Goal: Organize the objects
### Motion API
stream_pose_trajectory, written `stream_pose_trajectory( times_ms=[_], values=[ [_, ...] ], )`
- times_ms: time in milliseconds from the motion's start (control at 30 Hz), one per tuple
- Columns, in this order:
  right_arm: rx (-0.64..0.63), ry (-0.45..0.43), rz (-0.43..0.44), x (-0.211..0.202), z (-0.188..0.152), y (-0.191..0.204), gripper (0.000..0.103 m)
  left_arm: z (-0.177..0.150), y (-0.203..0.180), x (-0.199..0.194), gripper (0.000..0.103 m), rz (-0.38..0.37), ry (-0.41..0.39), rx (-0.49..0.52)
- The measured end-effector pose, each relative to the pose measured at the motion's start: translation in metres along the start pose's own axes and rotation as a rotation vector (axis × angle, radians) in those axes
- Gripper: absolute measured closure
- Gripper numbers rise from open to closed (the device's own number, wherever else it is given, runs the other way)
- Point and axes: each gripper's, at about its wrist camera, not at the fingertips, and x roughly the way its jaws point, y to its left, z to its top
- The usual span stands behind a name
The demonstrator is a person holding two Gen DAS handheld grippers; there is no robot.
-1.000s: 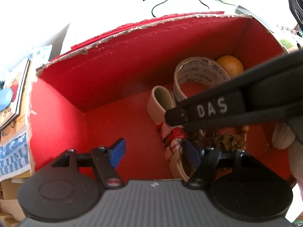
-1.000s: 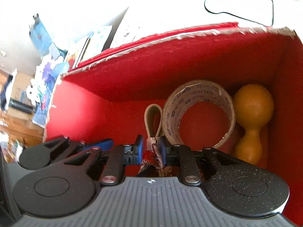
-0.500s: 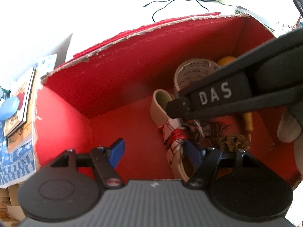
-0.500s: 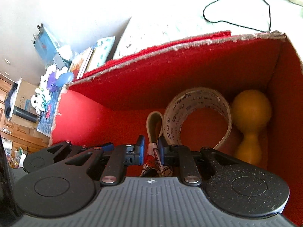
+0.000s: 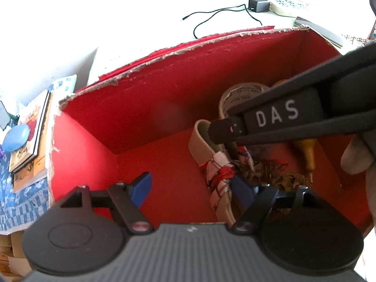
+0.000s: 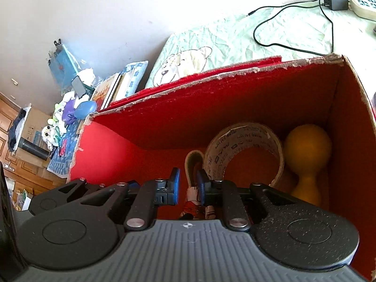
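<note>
Cardboard with a torn, ragged rim and a red felt-like lining formed the box [image 6: 235, 98] I was working in, which sat on a pale bedsheet printed with a cartoon bear [image 6: 185, 63]. Inside it, a printed tape roll [image 6: 244, 141] stood on edge beside a smooth yellow bulb-shaped toy [image 6: 305, 155] in the far corner. Next to the roll lay a cream leather-like strap loop [image 5: 199, 138] wrapped in red-and-white patterned cloth [image 5: 218, 176]. My right hand-held gripper [image 6: 188, 185] was narrowed around that loop, the right pad against it, though I could not tell whether both pads truly pinched it. My left hand-held gripper [image 5: 190, 188] was opening wide over the bare red floor, holding nothing, its right pad just beside the cloth. A dried brown clump [image 5: 289, 178] lay near the toy's handle.
</note>
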Motion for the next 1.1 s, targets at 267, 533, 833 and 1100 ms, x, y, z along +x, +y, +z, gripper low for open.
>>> stream_pose_trajectory(
  times_ms=[267, 533, 833, 1100],
  values=[
    [-0.026, -0.026, 0.018, -0.001, 0.0, 0.002, 0.085, 0.002, 0.0, -0.002, 0.012, -0.036, 0.029, 0.001],
    [-0.026, -0.07, 0.028, -0.007, -0.002, 0.002, 0.085, -0.005, 0.008, -0.024, 0.012, 0.015, 0.008, -0.023],
    [-0.029, -0.125, 0.023, -0.02, -0.008, 0.004, 0.082, -0.027, 0.022, -0.065, 0.011, 0.124, -0.04, -0.1],
    [-0.031, -0.212, 0.078, -0.061, -0.043, 0.014, 0.08, -0.034, 0.006, -0.086, 0.011, 0.172, -0.068, -0.174]
  ],
)
